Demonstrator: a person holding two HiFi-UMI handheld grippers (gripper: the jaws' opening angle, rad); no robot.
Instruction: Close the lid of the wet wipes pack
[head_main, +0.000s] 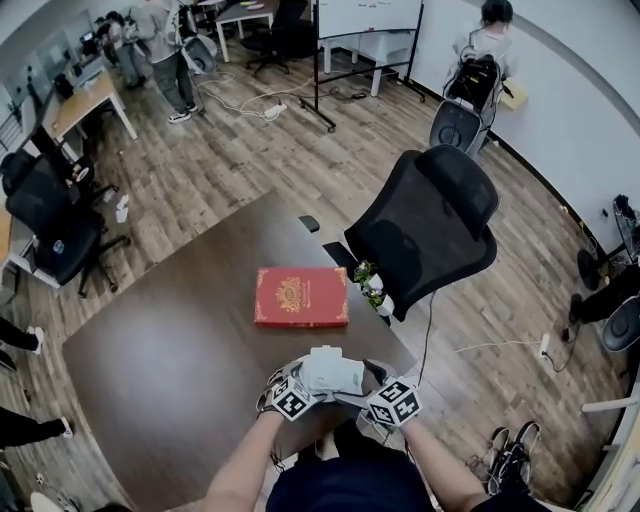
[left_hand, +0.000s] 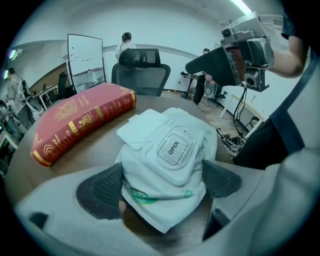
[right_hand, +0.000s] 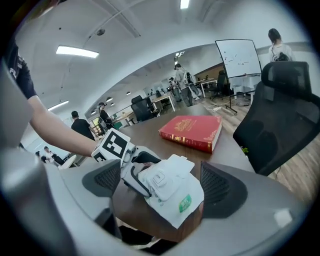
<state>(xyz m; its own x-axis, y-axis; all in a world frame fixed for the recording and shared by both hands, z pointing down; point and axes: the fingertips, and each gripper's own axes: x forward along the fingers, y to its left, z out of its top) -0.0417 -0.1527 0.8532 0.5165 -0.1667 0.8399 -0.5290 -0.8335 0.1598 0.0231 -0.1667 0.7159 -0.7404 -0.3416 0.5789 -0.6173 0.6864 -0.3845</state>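
Wet wipes pack (left_hand: 170, 165): at near edge of surface (head_main: 170, 360), its near end pinched by left hand-held gripper (left_hand: 165, 182); lid (left_hand: 140, 129) folded open toward far left. Right hand-held gripper (right_hand: 162, 182): jaws wide, empty, near pack. Likely risks: the soft pack buckles or slips when pressed; an off-centre push leaves the lid unlatched.

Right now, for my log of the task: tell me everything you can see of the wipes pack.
The pack is soft, white, crinkled film with green print and a rigid white frame on top. Its lid lies flipped back, open; a tab reading OPEN sits on the frame. It lies at the table's near edge, its near end pinched by the left gripper.
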